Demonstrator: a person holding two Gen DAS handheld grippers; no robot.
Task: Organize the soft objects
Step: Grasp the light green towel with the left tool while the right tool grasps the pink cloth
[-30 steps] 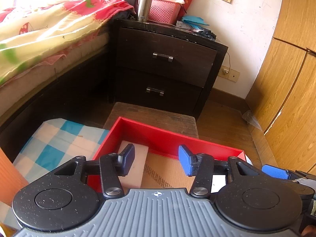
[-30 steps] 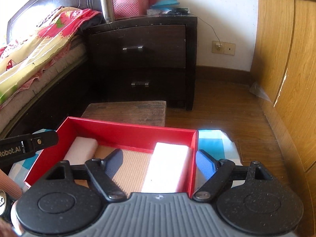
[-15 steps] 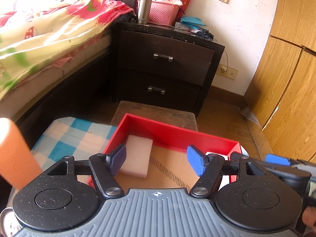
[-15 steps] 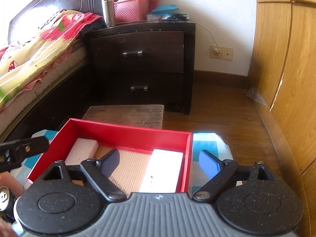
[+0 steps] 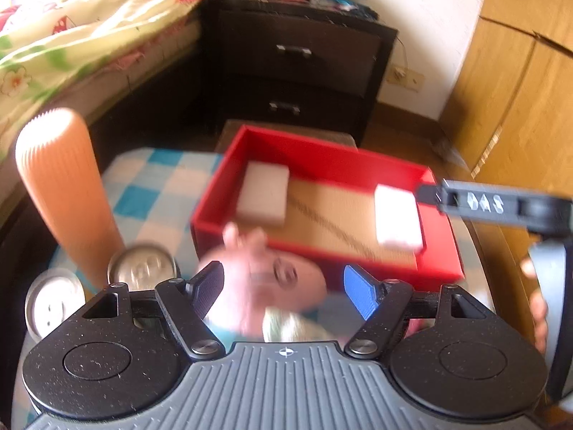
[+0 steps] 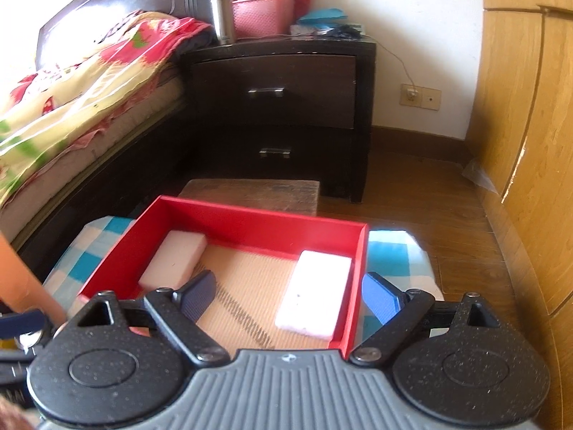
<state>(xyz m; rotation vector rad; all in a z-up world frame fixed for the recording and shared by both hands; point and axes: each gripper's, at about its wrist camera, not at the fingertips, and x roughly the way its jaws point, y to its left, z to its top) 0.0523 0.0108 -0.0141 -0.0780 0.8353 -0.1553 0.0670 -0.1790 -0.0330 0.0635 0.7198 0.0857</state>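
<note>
A red box on a blue-checked cloth holds two white sponges, one at its left and one at its right. In front of the box lies a blurred pink soft toy. My left gripper hovers over the toy with its jaws opening; the toy shows between the fingers and the pads do not press on it. My right gripper stands open over the box's near right corner, above the right sponge. The left sponge lies apart from it.
An orange ribbed vase and two cans stand left of the toy. Behind the box are a low wooden stool and a dark nightstand. A bed runs along the left and a wooden wardrobe along the right.
My left gripper drew back from the box and its jaws widened; the pink toy, the cans and the vase came into view. The right gripper backed off slightly, jaws a little wider.
</note>
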